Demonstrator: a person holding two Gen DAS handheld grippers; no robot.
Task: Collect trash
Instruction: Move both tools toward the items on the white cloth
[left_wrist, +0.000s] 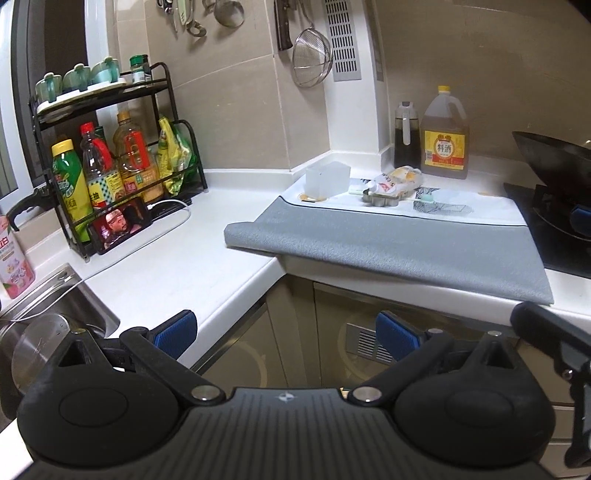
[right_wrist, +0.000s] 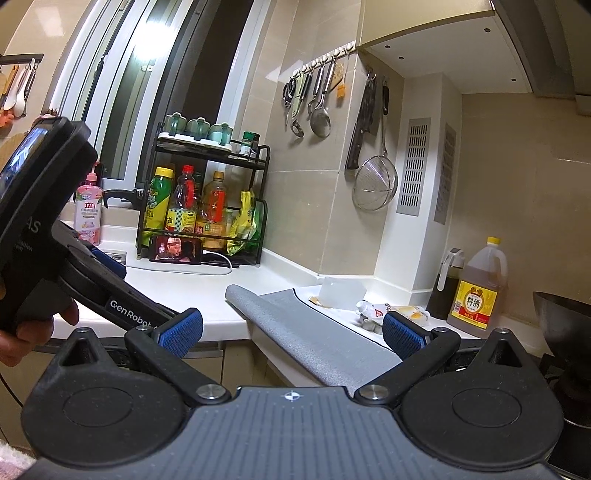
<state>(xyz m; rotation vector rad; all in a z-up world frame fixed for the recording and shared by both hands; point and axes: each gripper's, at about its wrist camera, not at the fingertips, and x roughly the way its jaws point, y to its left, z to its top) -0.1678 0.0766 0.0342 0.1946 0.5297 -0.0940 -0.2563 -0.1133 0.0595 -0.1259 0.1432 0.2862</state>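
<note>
Jaws of both the left gripper (left_wrist: 286, 334) and the right gripper (right_wrist: 291, 330) stand spread wide with nothing between the blue pads, each held in the air short of the worktop (left_wrist: 177, 254). The trash, a crumpled wrapper (left_wrist: 397, 181), lies at the back of the grey mat (left_wrist: 388, 236), just beside a clear plastic box (left_wrist: 327, 179) and before the oil jug (left_wrist: 445, 134).

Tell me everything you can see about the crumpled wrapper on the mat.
The wrapper is a crumpled plastic packet, white with red print and a yellowish part, lying on its side on the mat. It rests against a small metal tin, in front of the oil dispenser. Neither gripper touches it.
</note>
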